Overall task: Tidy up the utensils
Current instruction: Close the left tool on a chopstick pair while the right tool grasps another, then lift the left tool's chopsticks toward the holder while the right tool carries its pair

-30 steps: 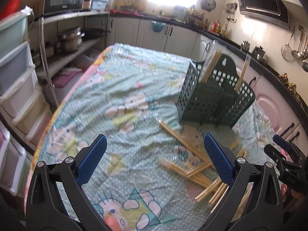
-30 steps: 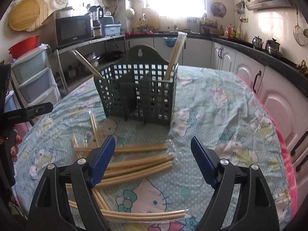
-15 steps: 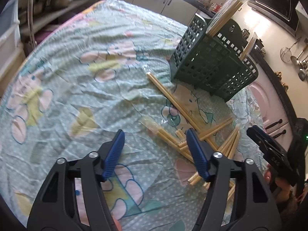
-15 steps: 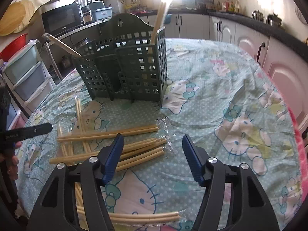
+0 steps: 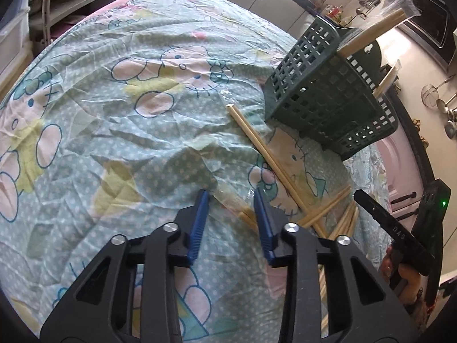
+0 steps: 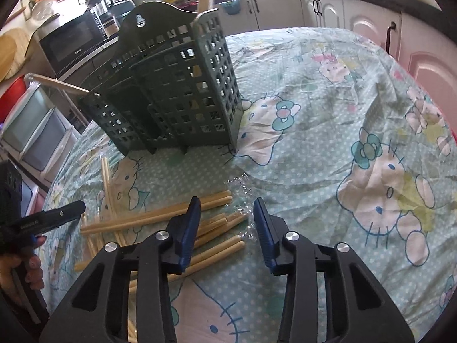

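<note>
A dark green slotted utensil basket [image 5: 322,105] [image 6: 171,100] stands on the cartoon-print tablecloth, with wrapped chopsticks [image 5: 371,34] leaning out of it. Several loose wooden chopstick pairs [image 5: 328,211] [image 6: 160,217] lie scattered in front of it. My left gripper [image 5: 230,193] points down over one wrapped pair [image 5: 237,208]. Its jaws are closing, the pair lies between them, and the pads stand clear of it. My right gripper [image 6: 227,201] hangs over the ends of other pairs [image 6: 225,220], jaws also closing, pads apart from the wood. Each view shows a black finger [image 5: 382,220] [image 6: 57,213] of the other gripper.
The tablecloth [image 6: 342,114] covers a rounded table whose edge falls away at the left [image 5: 42,57]. Plastic drawers [image 6: 37,131] and a microwave [image 6: 74,43] stand beyond it. Kitchen cabinets [image 6: 371,20] line the back and right.
Both grippers have sunk and tilted down toward the loose chopsticks. The jaws of each have narrowed from wide to a small gap around a chopstick pair.
</note>
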`<action>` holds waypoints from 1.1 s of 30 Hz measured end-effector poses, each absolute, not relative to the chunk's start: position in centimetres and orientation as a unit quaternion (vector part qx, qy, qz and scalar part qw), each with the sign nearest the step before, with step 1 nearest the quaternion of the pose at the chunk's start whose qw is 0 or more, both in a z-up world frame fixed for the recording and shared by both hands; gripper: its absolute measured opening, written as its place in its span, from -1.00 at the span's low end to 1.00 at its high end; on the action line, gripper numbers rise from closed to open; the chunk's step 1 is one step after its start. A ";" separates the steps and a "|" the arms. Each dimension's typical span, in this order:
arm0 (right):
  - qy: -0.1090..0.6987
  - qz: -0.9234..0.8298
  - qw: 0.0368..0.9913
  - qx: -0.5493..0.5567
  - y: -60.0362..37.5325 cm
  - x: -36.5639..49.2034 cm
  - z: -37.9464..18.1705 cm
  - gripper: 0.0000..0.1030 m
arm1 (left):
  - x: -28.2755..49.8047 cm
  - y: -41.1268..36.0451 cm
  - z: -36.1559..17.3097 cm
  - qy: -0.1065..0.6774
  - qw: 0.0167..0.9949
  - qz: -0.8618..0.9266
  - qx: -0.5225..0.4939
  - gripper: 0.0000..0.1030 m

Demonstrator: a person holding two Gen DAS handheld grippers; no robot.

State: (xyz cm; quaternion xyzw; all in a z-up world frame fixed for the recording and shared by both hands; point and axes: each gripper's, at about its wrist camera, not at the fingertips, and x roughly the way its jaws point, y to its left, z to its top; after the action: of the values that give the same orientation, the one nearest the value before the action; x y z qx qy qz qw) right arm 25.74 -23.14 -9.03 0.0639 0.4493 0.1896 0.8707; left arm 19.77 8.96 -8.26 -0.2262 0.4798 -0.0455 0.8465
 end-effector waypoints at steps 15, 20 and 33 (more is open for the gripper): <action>0.434 0.193 0.878 0.065 -24.2 25.9 -8.3 -0.97 | 20.6 9.1 -8.4 0.480 0.848 -0.045 -0.221 -0.74; 0.420 0.205 0.881 0.072 -24.9 25.1 -7.2 -0.97 | 20.8 9.6 -8.5 0.475 0.845 -0.058 -0.238 -0.80; 0.371 0.239 0.896 0.052 -23.8 23.3 -2.6 -0.98 | 20.3 10.4 -6.7 0.443 0.856 -0.082 -0.254 -0.97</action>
State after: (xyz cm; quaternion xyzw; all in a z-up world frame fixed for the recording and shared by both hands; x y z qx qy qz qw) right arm 23.33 -23.76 -2.62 0.0519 0.3708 0.2393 0.8959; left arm 20.27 10.43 -6.71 -0.2539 0.4435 -0.0822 0.8556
